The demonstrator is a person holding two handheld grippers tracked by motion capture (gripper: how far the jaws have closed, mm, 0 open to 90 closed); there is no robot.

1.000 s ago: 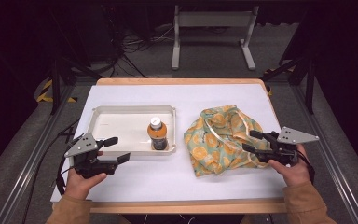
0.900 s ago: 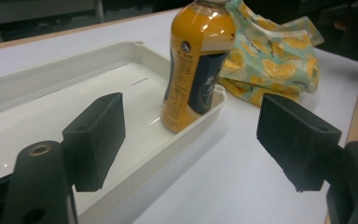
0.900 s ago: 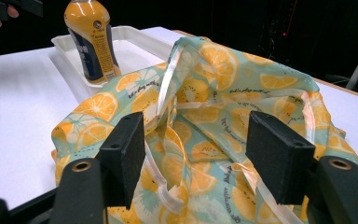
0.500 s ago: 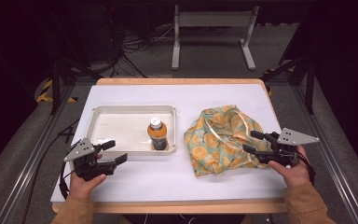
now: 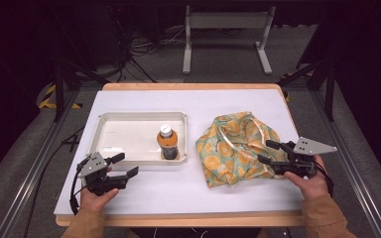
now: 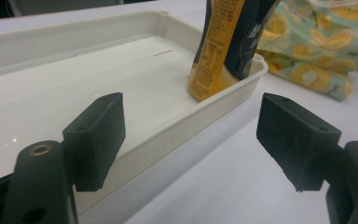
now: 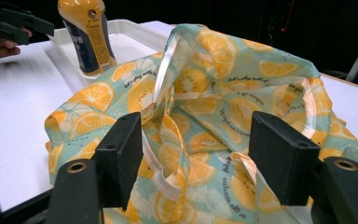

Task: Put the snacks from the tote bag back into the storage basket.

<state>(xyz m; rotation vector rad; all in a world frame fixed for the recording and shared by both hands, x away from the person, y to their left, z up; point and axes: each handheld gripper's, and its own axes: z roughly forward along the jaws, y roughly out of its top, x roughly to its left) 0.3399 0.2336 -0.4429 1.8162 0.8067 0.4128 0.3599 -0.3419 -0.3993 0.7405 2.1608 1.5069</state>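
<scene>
So the white table (image 5: 188,196) has a shallow white tray (image 5: 129,134) on the left with an orange drink bottle (image 5: 167,142) standing in its near right corner. Right of it lies a crumpled orange-print tote bag (image 5: 233,148), mouth gaping, probably so the bottle can go in. Right gripper (image 5: 270,152) sits at the bag's edge, jaws spread, pinching nothing yet. Left gripper (image 5: 125,166) is wide open and empty, low by the tray's near rim.
</scene>
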